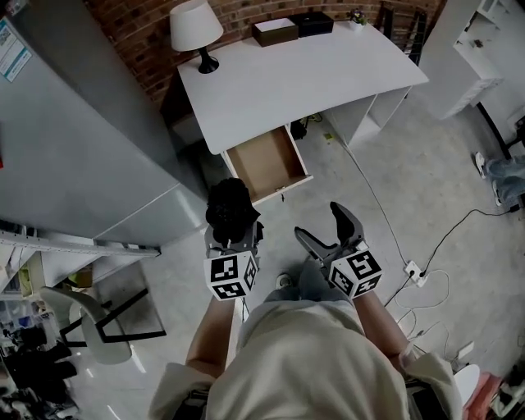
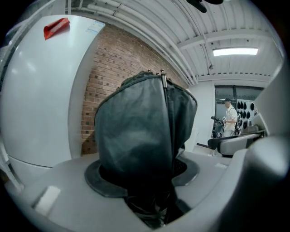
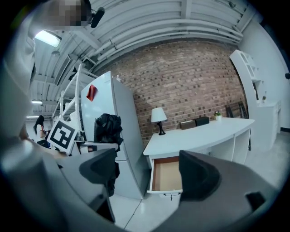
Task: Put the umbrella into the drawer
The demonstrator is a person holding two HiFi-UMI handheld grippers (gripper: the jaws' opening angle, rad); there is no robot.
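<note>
The left gripper [image 1: 234, 239] was closed on the umbrella [image 1: 230, 209], its jaws standing wide because the folded black bundle is bulky; the left gripper view showed the fabric filling the gap between the pads, with the bundle rising above them. The grip sat low on the bundle (probably near the handle end, though the fabric hid it), so the bulk stood clear above the jaws for lowering into an opening.

The right gripper [image 1: 318, 221] was open and held nothing; only floor and the furniture beyond showed between its jaws. It was carried beside the left gripper, apart from the umbrella, presumably free to steady the load or to push the drawer shut.

The drawer [image 1: 267, 160] was pulled out from under the white desk [image 1: 279, 82]; its wooden floor was bare and nothing lay in it. The umbrella was near the drawer's front edge but not over it; the approach was judged not yet complete.

On the desk top stood a lamp [image 1: 197, 29], two boxes [image 1: 275, 31] and a small plant [image 1: 356, 16], all well apart from the drawer.
</note>
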